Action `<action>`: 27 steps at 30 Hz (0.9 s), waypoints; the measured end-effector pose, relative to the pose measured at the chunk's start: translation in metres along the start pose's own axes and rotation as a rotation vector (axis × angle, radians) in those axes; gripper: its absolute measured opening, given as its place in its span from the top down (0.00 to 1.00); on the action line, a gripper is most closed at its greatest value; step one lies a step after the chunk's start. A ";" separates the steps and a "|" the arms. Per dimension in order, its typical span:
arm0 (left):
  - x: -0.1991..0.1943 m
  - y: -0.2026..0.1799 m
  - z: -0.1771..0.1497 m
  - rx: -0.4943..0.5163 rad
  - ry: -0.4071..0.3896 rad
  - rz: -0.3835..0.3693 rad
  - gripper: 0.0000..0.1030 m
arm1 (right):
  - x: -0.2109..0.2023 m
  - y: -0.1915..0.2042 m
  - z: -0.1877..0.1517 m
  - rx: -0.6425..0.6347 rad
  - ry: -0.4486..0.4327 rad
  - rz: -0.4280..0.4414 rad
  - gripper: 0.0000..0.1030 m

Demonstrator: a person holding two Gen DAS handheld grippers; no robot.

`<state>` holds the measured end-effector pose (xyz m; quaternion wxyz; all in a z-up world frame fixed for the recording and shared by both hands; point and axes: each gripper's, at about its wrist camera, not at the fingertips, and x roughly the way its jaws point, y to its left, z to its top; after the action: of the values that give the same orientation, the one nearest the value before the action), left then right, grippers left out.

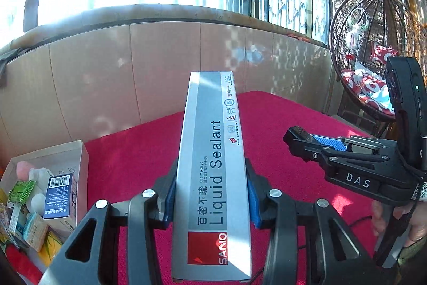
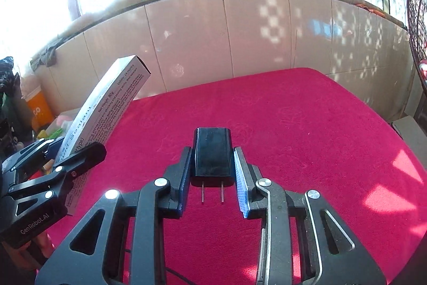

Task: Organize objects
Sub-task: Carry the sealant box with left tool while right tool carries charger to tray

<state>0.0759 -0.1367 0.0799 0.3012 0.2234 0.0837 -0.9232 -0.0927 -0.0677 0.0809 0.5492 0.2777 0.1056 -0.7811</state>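
Lower frame: the black plastic left gripper [image 1: 210, 194] with silver screws and blue ribbed pads [image 1: 170, 194]; at right, the matching right gripper [image 1: 300, 136] lettered "DAS".

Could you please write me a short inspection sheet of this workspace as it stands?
Surface: red cloth-covered table, bare apart from sunlight patches.
Job's things: long silver cardboard Liquid Sealant box; black plastic two-prong plug adapter; both lifted off the cloth.
Clutter: open white cardboard box at the table's left edge, filled with small packets and a blue carton.
Grippers: left hand-held gripper shut on the sealant box; right hand-held gripper shut on the adapter.
Cables: thin dark cable on the cloth.
Surroundings: tiled wall under bright windows; wicker hanging chair to the right.
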 end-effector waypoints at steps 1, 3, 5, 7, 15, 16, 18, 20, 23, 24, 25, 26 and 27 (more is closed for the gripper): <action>-0.004 0.001 0.000 -0.004 -0.005 0.001 0.59 | -0.002 0.003 0.000 -0.005 -0.004 0.003 0.72; -0.011 0.005 -0.001 -0.014 -0.011 0.001 0.58 | -0.007 0.009 0.000 -0.013 -0.011 0.012 0.72; -0.018 0.009 -0.002 -0.028 -0.020 0.002 0.58 | -0.012 0.015 0.000 -0.024 -0.020 0.016 0.72; -0.027 0.014 -0.004 -0.044 -0.029 0.005 0.58 | -0.017 0.020 0.000 -0.033 -0.026 0.021 0.72; -0.058 0.039 -0.012 -0.098 -0.059 0.050 0.58 | -0.029 0.039 0.004 -0.060 -0.041 0.043 0.72; -0.061 0.042 -0.013 -0.103 -0.062 0.060 0.58 | -0.030 0.042 0.004 -0.066 -0.041 0.048 0.72; -0.065 0.047 -0.014 -0.114 -0.067 0.074 0.58 | -0.032 0.049 0.005 -0.077 -0.043 0.059 0.72; -0.069 0.052 -0.015 -0.129 -0.072 0.081 0.58 | -0.034 0.057 0.006 -0.092 -0.046 0.068 0.72; -0.073 0.058 -0.017 -0.143 -0.079 0.090 0.58 | -0.038 0.069 0.008 -0.117 -0.052 0.078 0.72; -0.077 0.060 -0.017 -0.146 -0.083 0.095 0.58 | -0.039 0.073 0.009 -0.124 -0.053 0.081 0.72; -0.079 0.061 -0.018 -0.147 -0.086 0.101 0.58 | -0.040 0.077 0.010 -0.131 -0.054 0.084 0.72; -0.081 0.064 -0.018 -0.149 -0.089 0.107 0.58 | -0.041 0.080 0.010 -0.137 -0.053 0.087 0.72; -0.084 0.066 -0.019 -0.153 -0.094 0.113 0.58 | -0.041 0.084 0.010 -0.142 -0.052 0.091 0.72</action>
<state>0.1825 -0.1412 0.1005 0.3725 0.1608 0.1268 -0.9051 -0.0091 -0.0710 0.1236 0.6051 0.2221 0.1337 -0.7528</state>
